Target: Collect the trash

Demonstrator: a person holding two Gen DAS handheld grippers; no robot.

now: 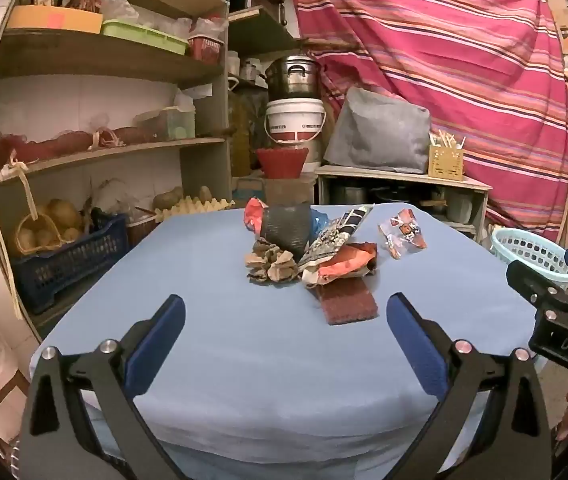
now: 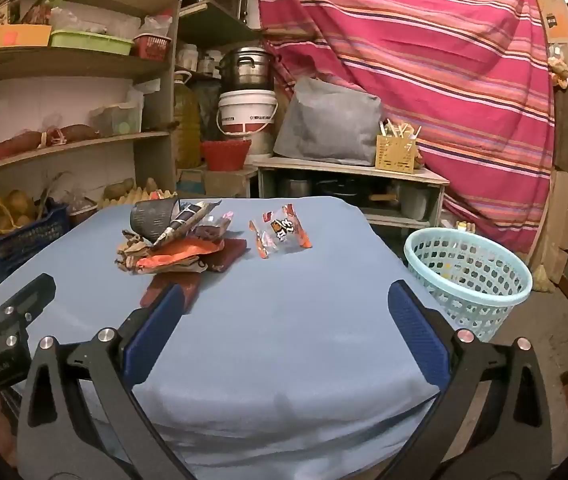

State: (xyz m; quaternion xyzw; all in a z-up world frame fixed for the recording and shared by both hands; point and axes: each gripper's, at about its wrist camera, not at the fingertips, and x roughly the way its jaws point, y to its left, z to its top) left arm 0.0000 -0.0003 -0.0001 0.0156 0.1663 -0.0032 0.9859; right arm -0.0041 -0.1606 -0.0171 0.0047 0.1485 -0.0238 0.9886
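Trash heaped near the table's far edge
Both tools, left tool and right tool, spread, empty; trash pile overlaps, the lower pieces hidden; clear wrapper apart; basket beside the right edge

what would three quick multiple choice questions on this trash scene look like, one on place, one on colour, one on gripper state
1. Where does the basket stand?
A. on the table
B. on the floor to the right of the table
C. on a shelf

2. What colour is the cloth on the table?
A. light blue
B. green
C. white

3. How do the left gripper and right gripper stand?
A. both shut on wrappers
B. one open, one shut
C. both open and empty

Answers:
1 B, it stands lower than the tabletop, off its right edge.
2 A, blue fabric covers the whole top.
3 C, each view shows fingers spread with nothing between them.
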